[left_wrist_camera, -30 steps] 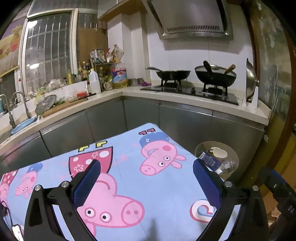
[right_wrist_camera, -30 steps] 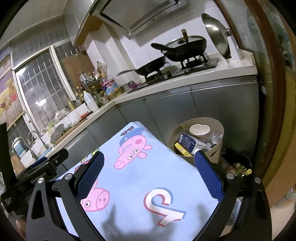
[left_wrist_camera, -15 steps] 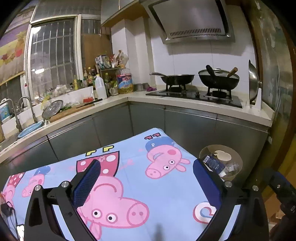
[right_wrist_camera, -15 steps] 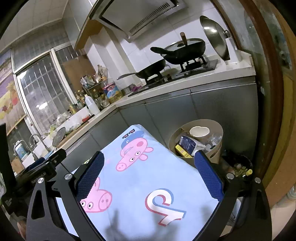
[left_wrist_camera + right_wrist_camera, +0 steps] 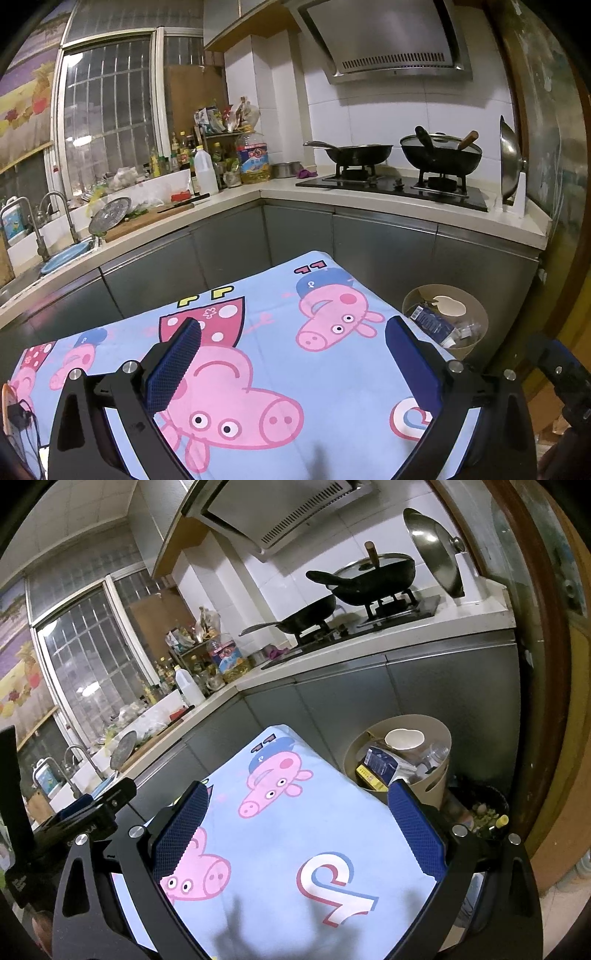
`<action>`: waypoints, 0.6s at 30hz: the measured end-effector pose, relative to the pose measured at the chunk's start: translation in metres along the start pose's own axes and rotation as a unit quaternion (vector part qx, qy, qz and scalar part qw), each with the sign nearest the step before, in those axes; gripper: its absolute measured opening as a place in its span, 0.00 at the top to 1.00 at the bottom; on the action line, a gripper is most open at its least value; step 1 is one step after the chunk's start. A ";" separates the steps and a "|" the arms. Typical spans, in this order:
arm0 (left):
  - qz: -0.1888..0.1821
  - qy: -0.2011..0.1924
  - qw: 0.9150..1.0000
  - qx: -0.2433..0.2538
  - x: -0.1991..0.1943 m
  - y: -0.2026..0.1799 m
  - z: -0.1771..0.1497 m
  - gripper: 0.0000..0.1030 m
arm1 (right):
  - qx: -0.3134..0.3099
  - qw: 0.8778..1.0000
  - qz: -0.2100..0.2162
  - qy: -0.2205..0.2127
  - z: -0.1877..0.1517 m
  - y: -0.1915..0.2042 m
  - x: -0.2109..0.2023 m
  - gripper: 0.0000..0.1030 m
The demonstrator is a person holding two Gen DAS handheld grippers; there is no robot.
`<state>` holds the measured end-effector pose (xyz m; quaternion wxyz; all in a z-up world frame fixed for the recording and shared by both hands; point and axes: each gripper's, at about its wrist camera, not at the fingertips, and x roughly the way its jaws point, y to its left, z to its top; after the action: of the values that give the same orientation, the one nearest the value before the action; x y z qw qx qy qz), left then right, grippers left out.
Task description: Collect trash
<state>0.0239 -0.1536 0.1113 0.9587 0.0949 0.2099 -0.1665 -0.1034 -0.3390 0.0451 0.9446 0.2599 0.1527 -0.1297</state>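
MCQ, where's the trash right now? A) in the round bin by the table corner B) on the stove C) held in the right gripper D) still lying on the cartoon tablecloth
A: the blue carton and white bowl sit inside the round bin; the tablecloth shows no litter, and both grippers hold nothing.

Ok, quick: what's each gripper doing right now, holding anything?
Left gripper: open, holding nothing, over the cartoon cloth.
Right gripper: open, holding nothing, over the same cloth.
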 end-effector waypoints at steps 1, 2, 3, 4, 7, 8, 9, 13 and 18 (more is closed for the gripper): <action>0.000 -0.001 1.000 0.000 0.000 0.000 0.000 0.04 | 0.000 1.000 0.001 0.000 0.000 0.000 0.000 0.06; 0.003 -0.002 1.000 0.000 -0.001 0.000 0.000 0.04 | 0.000 1.000 0.000 0.000 0.000 0.000 0.000 0.06; 0.003 -0.001 1.000 0.000 0.000 0.000 0.000 0.04 | 0.000 1.000 0.001 0.000 0.000 0.001 0.000 0.06; 0.002 0.000 1.000 0.000 0.000 0.000 0.000 0.04 | -0.001 1.000 0.002 0.000 0.000 0.001 0.000 0.06; 0.000 0.004 1.000 -0.005 0.000 0.001 0.000 0.04 | -0.002 1.000 0.004 0.002 -0.002 0.003 0.000 0.06; 0.000 0.005 1.000 -0.007 0.000 0.001 0.000 0.04 | -0.002 1.000 0.004 0.003 -0.002 0.004 0.000 0.06; -0.001 0.006 1.000 -0.008 0.000 0.001 0.001 0.04 | -0.002 1.000 0.004 0.004 -0.002 0.004 0.000 0.06; -0.007 0.011 1.000 -0.013 0.000 0.002 0.002 0.04 | -0.001 1.000 0.004 0.006 -0.003 0.004 0.001 0.06; -0.007 0.012 1.000 -0.011 0.000 0.001 0.001 0.04 | -0.002 1.000 0.004 0.011 -0.006 0.003 0.003 0.06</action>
<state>0.0249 -0.1534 0.1125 0.9561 0.0849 0.2235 -0.1695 -0.1006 -0.3334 0.0405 0.9438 0.2605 0.1624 -0.1226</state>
